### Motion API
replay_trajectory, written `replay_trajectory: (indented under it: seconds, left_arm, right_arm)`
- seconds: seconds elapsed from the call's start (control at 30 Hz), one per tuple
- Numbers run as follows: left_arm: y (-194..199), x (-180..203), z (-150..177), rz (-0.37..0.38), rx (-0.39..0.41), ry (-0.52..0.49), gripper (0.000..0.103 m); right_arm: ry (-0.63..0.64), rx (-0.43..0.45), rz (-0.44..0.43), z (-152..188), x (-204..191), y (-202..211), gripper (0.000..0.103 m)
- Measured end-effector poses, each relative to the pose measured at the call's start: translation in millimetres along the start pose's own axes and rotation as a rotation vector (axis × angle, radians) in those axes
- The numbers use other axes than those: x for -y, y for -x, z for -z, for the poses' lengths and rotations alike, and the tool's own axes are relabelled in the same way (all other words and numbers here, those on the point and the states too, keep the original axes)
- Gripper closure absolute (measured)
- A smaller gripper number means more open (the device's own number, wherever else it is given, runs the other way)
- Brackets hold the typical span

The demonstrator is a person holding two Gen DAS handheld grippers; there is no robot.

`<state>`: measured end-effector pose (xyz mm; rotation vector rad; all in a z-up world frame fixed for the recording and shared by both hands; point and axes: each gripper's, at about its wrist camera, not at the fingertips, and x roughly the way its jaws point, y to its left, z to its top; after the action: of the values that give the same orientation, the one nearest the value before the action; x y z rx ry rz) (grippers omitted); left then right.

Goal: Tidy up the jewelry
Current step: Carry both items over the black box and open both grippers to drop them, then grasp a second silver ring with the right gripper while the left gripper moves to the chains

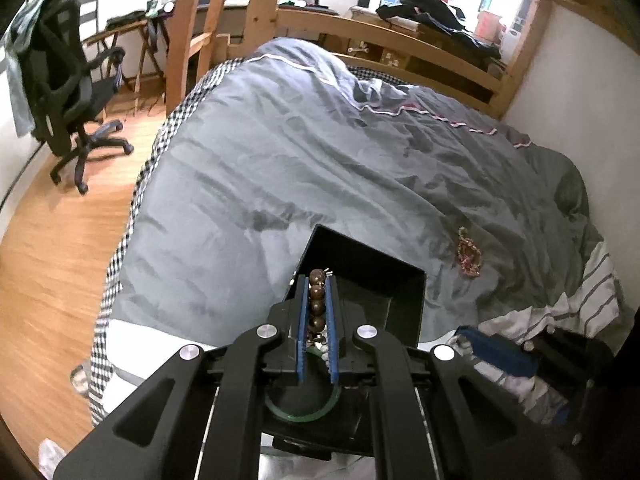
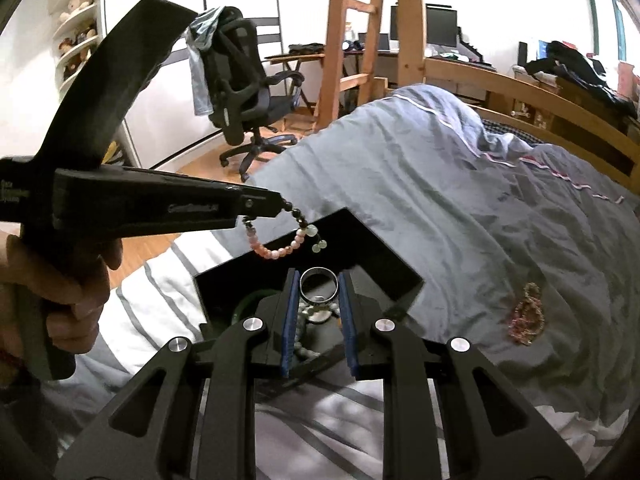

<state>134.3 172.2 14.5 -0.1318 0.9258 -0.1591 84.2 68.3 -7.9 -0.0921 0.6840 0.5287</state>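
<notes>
My left gripper (image 1: pixel 318 278) is shut on a beaded bracelet (image 1: pixel 317 304) with dark brown beads. In the right wrist view the bracelet (image 2: pixel 280 246) hangs from the left gripper (image 2: pixel 276 208) over the open black box (image 2: pixel 360 240), showing pink beads and pale green charms. My right gripper (image 2: pixel 319 280) is shut on a silver bangle (image 2: pixel 319 286) above the box. A green bangle (image 1: pixel 300 412) and white beads (image 2: pixel 306 350) lie in the box (image 1: pixel 384 276). A pink-and-gold chain (image 2: pixel 526 316) lies on the duvet right of the box, also in the left wrist view (image 1: pixel 468 254).
The box sits on a grey duvet (image 1: pixel 300 160) on a wooden-framed bed, with a striped white pillow (image 2: pixel 168 276) at the near side. A black office chair (image 2: pixel 244 92) stands on the wood floor to the left. A white wall (image 1: pixel 580 72) borders the bed's right side.
</notes>
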Motion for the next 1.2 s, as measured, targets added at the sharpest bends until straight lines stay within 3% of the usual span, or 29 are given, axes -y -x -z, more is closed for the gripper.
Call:
replay_trajectory:
  seconds: [0.27,0.43,0.53,0.57,0.6,0.63,0.67,0.7,0.9,1.03,1.2]
  left_arm:
    - [-14,-6,5,-0.048,-0.051,-0.005,0.095]
    - [-4,-13,1,-0.033,-0.002,0.038,0.095]
    - [-7,-13,1,-0.035,-0.013,0.042,0.094]
    - [-9,-13,1,-0.05,-0.014,0.04,0.09]
    - [-8,-13,1,-0.056,-0.009,0.042,0.073]
    - [-7,-13,0,-0.063,0.001,0.046,0.037]
    - [-2,-14,-1,-0.078,0.031,0.056,0.022]
    - [6,-15,-2,-0.09,0.082,0.064,0.014]
    - [23,-19,-4,-0.076,0.188,0.113,0.007]
    - [32,-9,-4,-0.066,0.258,0.085,0.007]
    - [26,25,0,-0.035,0.286,-0.012,0.006]
  right_arm:
    - [0.022,-0.077,-0.025,9,-20,-26,0.083]
    - [-0.001,-0.108,-0.032,16,-17,-35,0.083]
    - [0.001,-0.139,-0.048,20,-18,-40,0.082]
    - [0.001,-0.155,-0.057,21,-18,-43,0.07]
    - [-0.002,-0.156,-0.055,22,-18,-43,0.057]
    - [-0.014,-0.132,-0.051,23,-17,-40,0.031]
    - [-0.029,-0.099,-0.048,23,-15,-34,0.017]
    - [-0.047,-0.069,-0.043,22,-11,-29,0.013]
    - [-0.134,-0.028,0.107,17,41,0,0.004]
    - [-0.204,-0.017,0.198,24,87,25,0.004]
    - [-0.282,0.005,0.263,42,137,57,0.004]
